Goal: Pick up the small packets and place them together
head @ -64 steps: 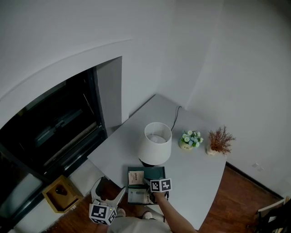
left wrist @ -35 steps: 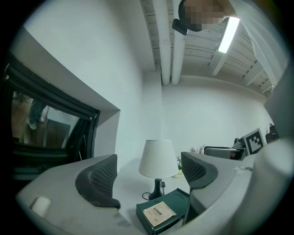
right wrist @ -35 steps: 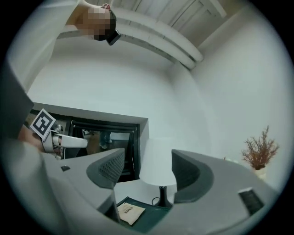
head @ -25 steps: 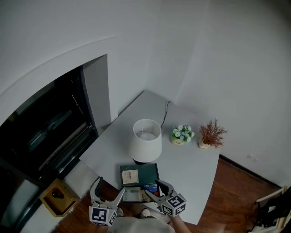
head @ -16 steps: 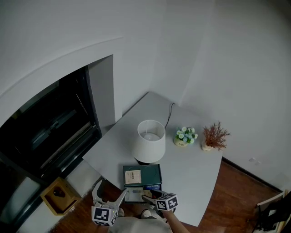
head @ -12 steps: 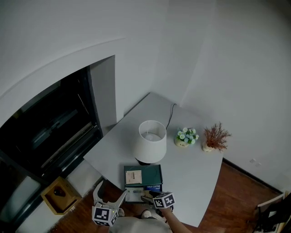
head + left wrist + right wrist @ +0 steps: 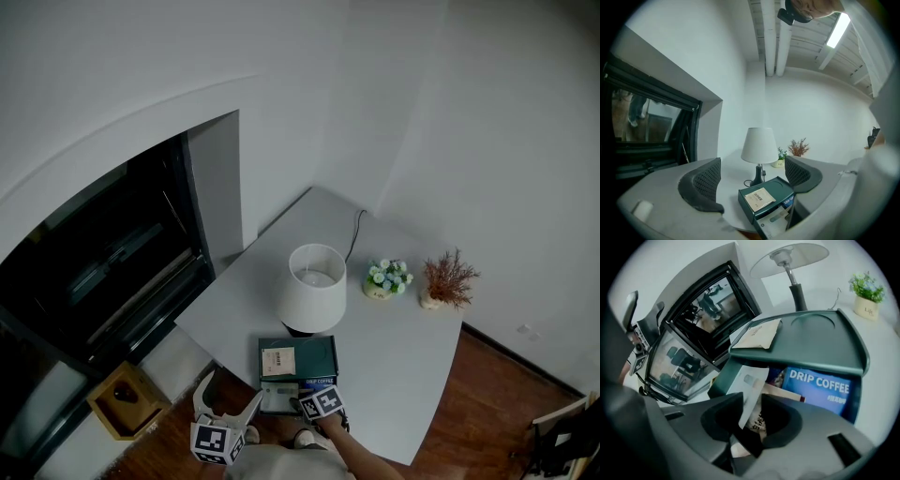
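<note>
Right claw [image 7: 302, 406] has dropped into the open drawer of the green box [image 7: 314, 354], jaws just closing on the white packet [image 7: 752, 385] standing edgewise between them; left claw [image 7: 753, 177] hangs wide, empty.

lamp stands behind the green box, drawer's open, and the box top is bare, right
No: the top of the green box is not bare. A small packet lies flat on it, clear in the left gripper view. The lamp does stand behind it, and the drawer is open.
</note>
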### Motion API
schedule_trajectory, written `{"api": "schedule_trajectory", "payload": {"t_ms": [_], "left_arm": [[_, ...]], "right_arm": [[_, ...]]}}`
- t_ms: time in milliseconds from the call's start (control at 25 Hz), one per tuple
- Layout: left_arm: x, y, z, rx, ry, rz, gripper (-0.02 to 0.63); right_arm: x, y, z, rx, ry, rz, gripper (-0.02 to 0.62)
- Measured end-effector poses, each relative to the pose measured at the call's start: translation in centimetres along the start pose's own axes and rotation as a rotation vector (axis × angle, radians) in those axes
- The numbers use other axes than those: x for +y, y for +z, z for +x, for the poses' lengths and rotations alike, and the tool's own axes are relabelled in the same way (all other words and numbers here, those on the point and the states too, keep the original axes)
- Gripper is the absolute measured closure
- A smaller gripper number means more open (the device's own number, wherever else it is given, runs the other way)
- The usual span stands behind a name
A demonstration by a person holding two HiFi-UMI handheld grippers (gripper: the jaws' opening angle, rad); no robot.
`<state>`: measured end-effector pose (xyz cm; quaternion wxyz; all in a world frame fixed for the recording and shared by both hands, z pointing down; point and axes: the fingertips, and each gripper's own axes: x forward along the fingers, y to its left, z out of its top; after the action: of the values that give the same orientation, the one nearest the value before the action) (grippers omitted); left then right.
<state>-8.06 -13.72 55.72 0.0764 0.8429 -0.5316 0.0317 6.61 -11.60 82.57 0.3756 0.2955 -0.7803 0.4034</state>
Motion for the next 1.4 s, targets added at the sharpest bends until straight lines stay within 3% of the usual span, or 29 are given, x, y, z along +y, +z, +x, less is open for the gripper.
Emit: {"api": "schedule_trajectory", "payload": {"t_ms": [40, 240, 560, 720, 880, 1080, 1280, 1400], "left_arm": [[0.0, -0.1, 0.0, 0.003, 0.0, -0.001, 0.186], [-0.1, -0.2, 0.1, 0.008, 0.0, -0.009, 0.186], [0.3, -0.6, 0.4, 0.012, 0.006, -0.018, 0.186], [0.1, -0.6, 0.9, 0.01, -0.003, -0.017, 0.187], [-0.2, -0.6, 1.5, 0.009, -0.013, -0.016, 0.187], [-0.4, -0.1, 1.8, 0.004, -0.022, -0.006, 0.187], [-0.3, -0.2, 2.0, 0.0, -0.006, -0.013, 0.187], [0.0, -0.1, 1.9, -0.001, 0.006, -0.01, 0.187]], "right_arm": [[-0.1, -0.1, 0.0, 0.009, -0.012, -0.011, 0.52], [1.1, 0.7, -2.0, -0.053, 0.025, -0.005, 0.594], [5.0, 3.3, -9.7, -0.229, 0.203, 0.063, 0.594], [4.4, 5.7, -13.7, -0.342, 0.257, 0.113, 0.594], [0.0, 8.0, -15.2, -0.392, 0.203, 0.144, 0.594], [-5.2, 9.2, -13.1, -0.345, 0.153, 0.193, 0.594], [-10.4, 9.0, -10.3, -0.238, -0.074, 0.14, 0.595], [-12.0, 8.9, -9.5, -0.193, -0.211, 0.063, 0.558]]}}
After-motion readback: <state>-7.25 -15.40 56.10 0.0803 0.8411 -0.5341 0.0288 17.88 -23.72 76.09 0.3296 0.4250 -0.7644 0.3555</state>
